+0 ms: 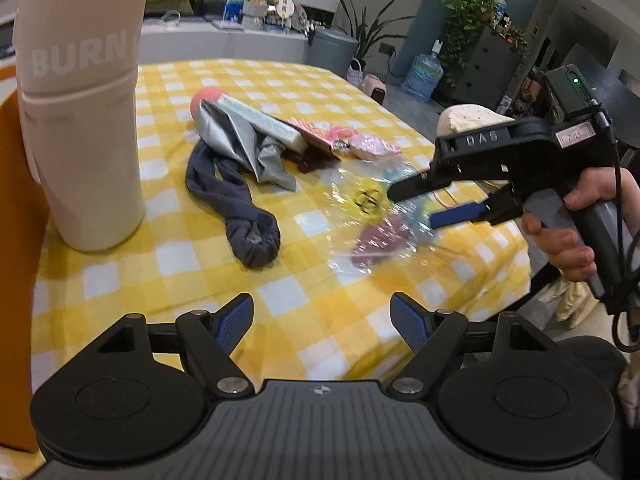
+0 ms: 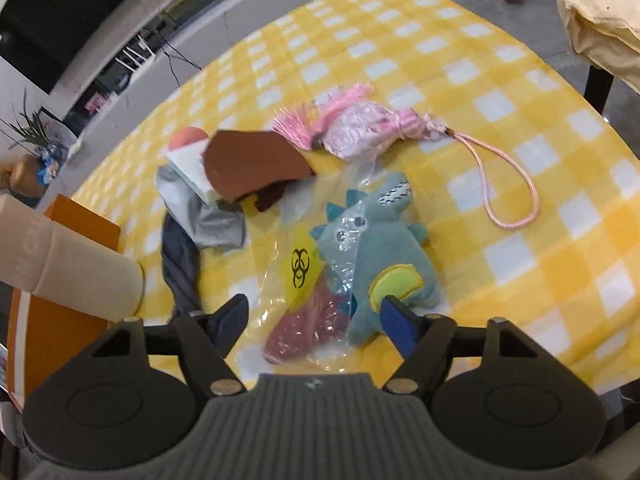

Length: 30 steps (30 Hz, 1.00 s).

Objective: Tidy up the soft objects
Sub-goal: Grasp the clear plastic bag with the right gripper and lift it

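Observation:
A teal plush dinosaur in a clear plastic bag with a yellow biohazard label lies on the yellow checked tablecloth. A pink tasselled pouch with a cord loop lies behind it. A grey and navy cloth is heaped at the left with a book and a brown piece. My right gripper is open, hovering just over the bag; it also shows in the left wrist view. My left gripper is open and empty above the near table edge.
A tall beige bottle marked BURN stands at the left beside an orange box. A red ball sits behind the cloth heap. A cream-covered chair stands past the far right edge of the table.

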Each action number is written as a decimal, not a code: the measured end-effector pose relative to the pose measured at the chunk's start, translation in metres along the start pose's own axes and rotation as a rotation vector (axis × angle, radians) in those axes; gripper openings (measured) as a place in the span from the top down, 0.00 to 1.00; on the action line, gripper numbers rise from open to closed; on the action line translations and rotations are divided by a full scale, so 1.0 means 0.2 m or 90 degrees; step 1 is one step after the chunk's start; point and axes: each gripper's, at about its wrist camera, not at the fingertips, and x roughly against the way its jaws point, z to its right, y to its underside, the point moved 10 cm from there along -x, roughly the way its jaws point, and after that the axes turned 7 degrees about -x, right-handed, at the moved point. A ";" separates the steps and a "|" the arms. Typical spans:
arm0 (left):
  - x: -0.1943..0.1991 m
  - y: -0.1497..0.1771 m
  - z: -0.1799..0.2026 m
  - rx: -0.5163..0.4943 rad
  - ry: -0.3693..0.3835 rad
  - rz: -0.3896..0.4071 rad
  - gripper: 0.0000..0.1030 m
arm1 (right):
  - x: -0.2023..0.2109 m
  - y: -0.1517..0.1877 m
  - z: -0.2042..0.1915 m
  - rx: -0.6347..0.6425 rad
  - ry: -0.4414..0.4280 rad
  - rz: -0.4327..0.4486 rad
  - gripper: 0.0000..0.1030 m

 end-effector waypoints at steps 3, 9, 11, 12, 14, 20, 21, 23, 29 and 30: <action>0.01 0.01 -0.01 -0.003 -0.006 -0.006 0.11 | 0.01 0.00 -0.03 -0.003 -0.030 0.006 0.55; 0.04 0.02 -0.02 -0.020 -0.023 -0.007 0.11 | -0.01 0.01 -0.07 0.011 -0.041 0.000 0.77; 0.05 0.02 -0.04 -0.017 -0.023 -0.004 0.11 | -0.02 0.01 -0.10 0.018 -0.051 -0.006 0.77; 0.05 0.01 -0.05 -0.015 -0.024 -0.003 0.11 | -0.04 0.02 -0.10 0.020 -0.041 -0.009 0.77; 0.06 0.01 -0.05 -0.010 -0.025 -0.002 0.11 | -0.09 0.03 -0.09 0.025 -0.019 -0.015 0.83; 0.05 0.02 -0.06 -0.018 -0.041 -0.005 0.12 | -0.07 0.00 -0.16 0.066 -0.050 0.037 1.00; 0.04 0.02 -0.07 -0.018 -0.044 -0.007 0.12 | -0.04 -0.01 -0.16 0.076 -0.050 0.054 1.00; 0.03 0.02 -0.08 -0.017 -0.049 -0.008 0.13 | 0.02 -0.03 -0.18 0.072 -0.067 0.079 1.00; -0.03 -0.01 -0.11 -0.012 -0.078 0.002 0.15 | 0.21 -0.10 -0.26 0.058 -0.129 0.157 1.00; -0.05 -0.02 -0.11 -0.017 -0.082 0.000 0.15 | 0.23 -0.11 -0.28 0.071 -0.128 0.168 1.00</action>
